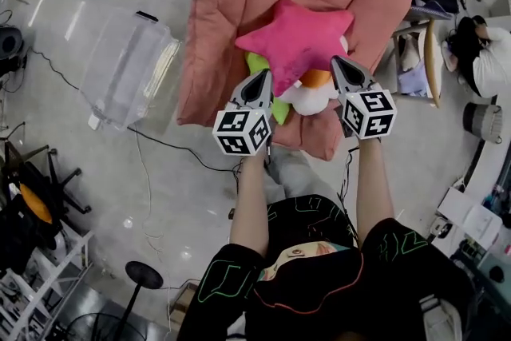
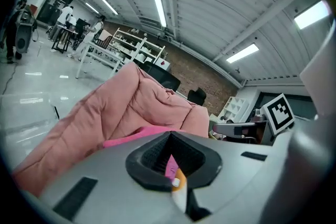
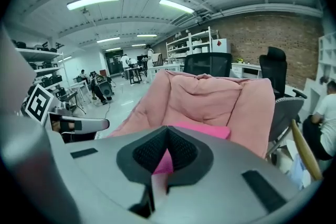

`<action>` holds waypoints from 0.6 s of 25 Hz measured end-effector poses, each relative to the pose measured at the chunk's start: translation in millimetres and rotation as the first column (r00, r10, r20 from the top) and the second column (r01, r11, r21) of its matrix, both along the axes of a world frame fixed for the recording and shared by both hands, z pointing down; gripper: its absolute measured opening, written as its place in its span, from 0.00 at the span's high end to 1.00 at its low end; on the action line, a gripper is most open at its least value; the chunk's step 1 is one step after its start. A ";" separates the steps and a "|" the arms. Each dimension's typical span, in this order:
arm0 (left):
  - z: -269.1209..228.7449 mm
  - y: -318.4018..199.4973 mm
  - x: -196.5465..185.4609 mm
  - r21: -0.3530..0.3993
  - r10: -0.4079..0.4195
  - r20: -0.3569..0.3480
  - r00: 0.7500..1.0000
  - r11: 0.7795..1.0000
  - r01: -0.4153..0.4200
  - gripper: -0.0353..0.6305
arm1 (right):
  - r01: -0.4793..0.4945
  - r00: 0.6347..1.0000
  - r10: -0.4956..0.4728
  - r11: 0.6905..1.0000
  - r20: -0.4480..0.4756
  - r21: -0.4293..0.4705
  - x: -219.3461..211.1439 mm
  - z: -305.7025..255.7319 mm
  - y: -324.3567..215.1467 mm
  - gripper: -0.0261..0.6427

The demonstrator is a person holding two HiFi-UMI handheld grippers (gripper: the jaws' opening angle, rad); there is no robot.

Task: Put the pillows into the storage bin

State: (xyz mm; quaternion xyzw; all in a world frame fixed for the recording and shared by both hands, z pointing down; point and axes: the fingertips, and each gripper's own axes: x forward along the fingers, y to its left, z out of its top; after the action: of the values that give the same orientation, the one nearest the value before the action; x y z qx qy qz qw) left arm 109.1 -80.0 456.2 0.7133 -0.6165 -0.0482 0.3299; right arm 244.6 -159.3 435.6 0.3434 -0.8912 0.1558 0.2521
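Pink star pillow (image 1: 297, 40) lies just ahead, between the closed, empty left gripper (image 1: 259, 77) and right gripper (image 1: 342, 65).

— What lay on the salmon lounge chair (image 1: 231, 4)?
— A bright pink star pillow (image 1: 297, 40), on top of a green pillow (image 1: 257, 62), an orange one (image 1: 317, 78) and a white one (image 1: 307, 98).
— And the grippers?
— The left gripper (image 1: 262, 76) pointed at the pile's near left edge and the right gripper (image 1: 338, 61) at the star's lower right point. Both had their jaws drawn together. Whether they touched the pillows could not be told.
— The bin?
— The clear storage bin (image 1: 128, 68) stood on the glossy floor (image 1: 72, 172) just left of the chair, with a black cable (image 1: 160, 141) running past it.
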 end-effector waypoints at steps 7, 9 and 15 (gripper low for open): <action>48.9 -33.1 6.7 -0.098 -0.009 0.004 1.000 0.995 0.009 0.95 | 0.007 0.998 -0.010 0.999 -0.066 -0.043 20.8 42.4 -43.1 0.97; 60.9 -36.4 4.8 -0.118 -0.027 0.014 1.000 0.993 0.028 0.95 | 0.009 0.997 -0.014 0.997 -0.078 -0.070 25.3 54.8 -47.4 0.96; 100.1 -50.2 16.8 -0.208 0.008 -0.023 1.000 0.978 -0.013 0.54 | 0.083 0.979 -0.115 0.978 -0.167 -0.191 32.9 95.5 -55.4 0.64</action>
State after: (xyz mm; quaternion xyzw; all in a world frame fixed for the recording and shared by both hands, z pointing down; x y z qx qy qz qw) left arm 125.8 -130.2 556.2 0.6774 -0.6107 0.0104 0.4099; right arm 277.5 -214.7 531.1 0.2864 -0.8631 0.1930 0.3684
